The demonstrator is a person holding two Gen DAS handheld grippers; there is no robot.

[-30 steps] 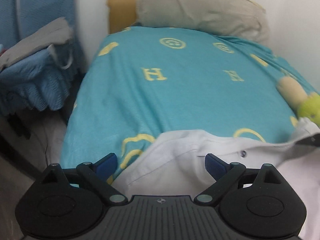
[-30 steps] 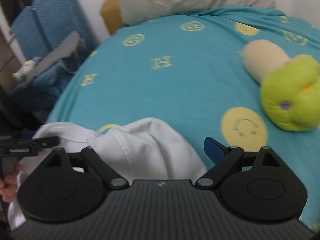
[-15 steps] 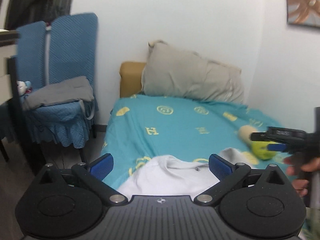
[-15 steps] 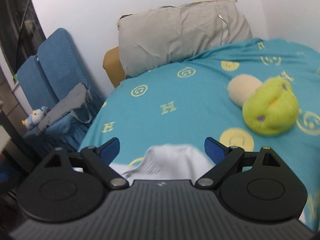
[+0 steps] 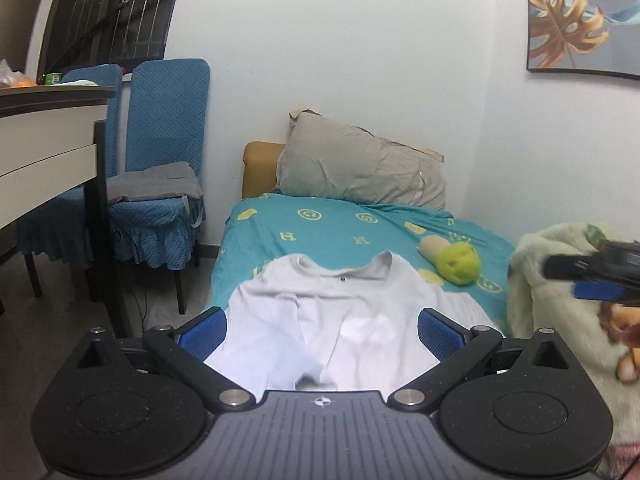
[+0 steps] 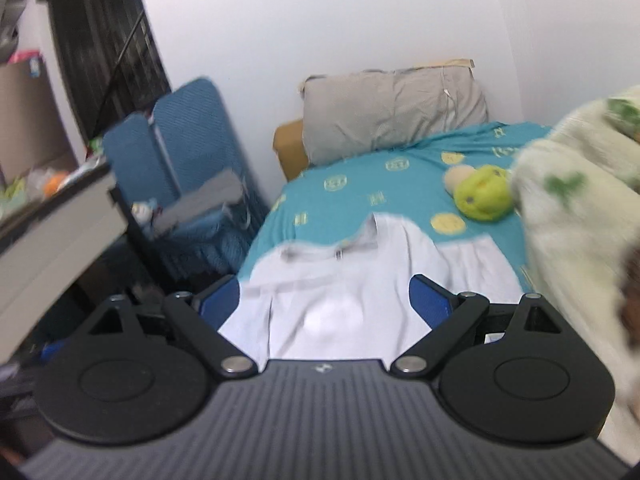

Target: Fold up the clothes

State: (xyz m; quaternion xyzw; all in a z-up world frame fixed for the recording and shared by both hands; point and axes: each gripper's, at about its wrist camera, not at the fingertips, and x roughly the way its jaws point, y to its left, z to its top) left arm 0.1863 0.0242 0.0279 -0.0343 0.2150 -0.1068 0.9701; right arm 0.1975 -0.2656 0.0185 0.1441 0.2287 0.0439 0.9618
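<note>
A white shirt (image 5: 320, 320) (image 6: 352, 280) lies spread on the near end of a bed with a teal sheet (image 5: 328, 228) (image 6: 360, 188), its collar toward the pillow. My left gripper (image 5: 322, 326) hangs above and short of the shirt, jaws wide open and empty. My right gripper (image 6: 325, 300) is likewise held back from the shirt, open with nothing between its blue pads. In the left wrist view the right gripper (image 5: 592, 276) shows blurred at the right edge, with part of a hand below it.
A grey pillow (image 5: 360, 172) leans at the bed's head. A green and beige plush toy (image 5: 456, 260) (image 6: 482, 192) lies on the sheet's right side. A pale fleece blanket (image 5: 560, 280) (image 6: 580, 200) piles at the right. Blue-covered chairs (image 5: 160, 168) and a table (image 5: 48, 128) stand left.
Both grippers have pulled back and risen away from the bed. The shirt, earlier close under the jaws, now lies flat and released on the sheet. More of the room shows.
</note>
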